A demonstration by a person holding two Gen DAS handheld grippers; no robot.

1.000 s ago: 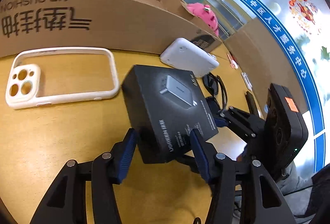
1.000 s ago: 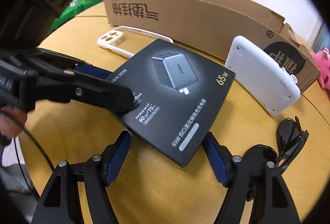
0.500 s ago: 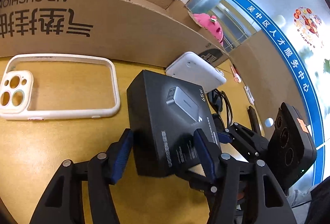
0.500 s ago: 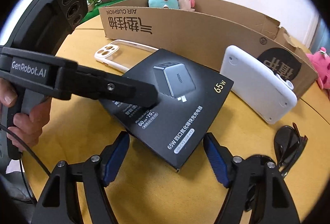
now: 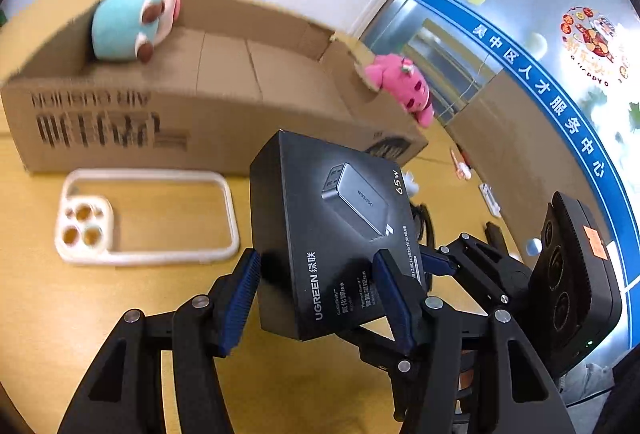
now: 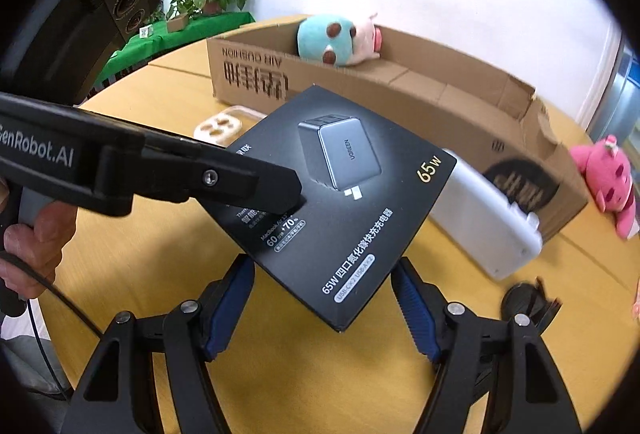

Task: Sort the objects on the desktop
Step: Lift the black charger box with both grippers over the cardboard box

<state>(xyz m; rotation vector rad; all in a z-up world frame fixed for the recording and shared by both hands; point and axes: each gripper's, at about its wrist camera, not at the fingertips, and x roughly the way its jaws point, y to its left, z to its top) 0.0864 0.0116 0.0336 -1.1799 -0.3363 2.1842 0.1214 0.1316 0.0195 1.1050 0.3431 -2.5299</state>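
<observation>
Currently the left hand-held gripper (image 5: pixel 316 298) clamps the charger box (image 5: pixel 336 230) by its edges, lifted off the desk (image 5: pixel 60 314) toward the cardboard box (image 5: pixel 240 86); the right hand-held gripper (image 6: pixel 324 310) straddles its corner, contact unclear.

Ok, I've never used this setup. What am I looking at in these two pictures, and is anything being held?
A person holds hand-worked tongs in each hand, and a camera on each looks along its two fingers. One picture is from the left tongs, the other from the right tongs. The left tongs clamp a flat black charger box, held above the yellow table. Its corner sits between the right tongs; whether they press it is unclear. On the table lie a white phone case, a white slab, dark sunglasses and a long open cardboard box with a teal plush toy inside.
</observation>
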